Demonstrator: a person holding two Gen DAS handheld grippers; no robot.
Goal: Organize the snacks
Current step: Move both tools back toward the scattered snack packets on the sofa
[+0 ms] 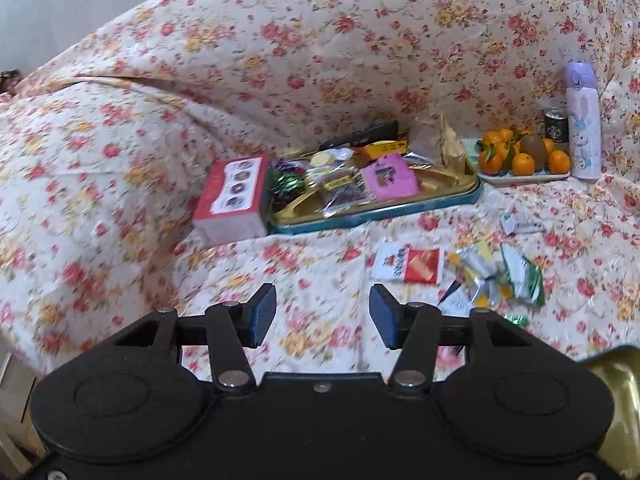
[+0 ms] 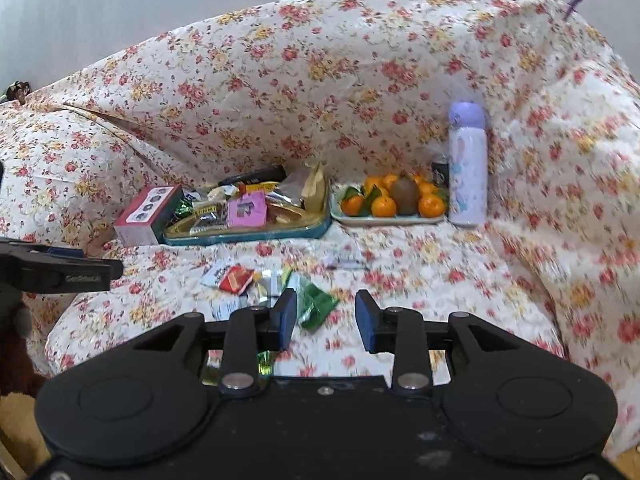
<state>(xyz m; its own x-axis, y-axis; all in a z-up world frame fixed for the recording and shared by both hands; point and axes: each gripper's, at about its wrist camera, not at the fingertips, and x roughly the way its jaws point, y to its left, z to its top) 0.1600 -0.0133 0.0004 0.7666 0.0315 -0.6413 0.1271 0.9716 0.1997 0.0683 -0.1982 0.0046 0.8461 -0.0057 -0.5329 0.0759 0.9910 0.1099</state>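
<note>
Right wrist view showed my right tool [image 2: 326,322] part-open and empty, loose snack packets [image 2: 276,284] just ahead-left on the sofa; left tool [image 1: 322,316] gaped empty, similarly near.

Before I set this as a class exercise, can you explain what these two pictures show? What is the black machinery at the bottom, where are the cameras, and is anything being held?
No robot here: a person holds a two-finger gripper in each hand, each with a camera looking forward along its fingers. One picture comes from the left gripper, the other from the right gripper. Both stand open with nothing between the blue pads. They face a sofa under a flowered cover. On it sit a tray piled with wrapped snacks, a red box beside it, a plate of oranges, a lilac bottle and a dark can. Loose snack packets lie scattered in front of the tray.
</note>
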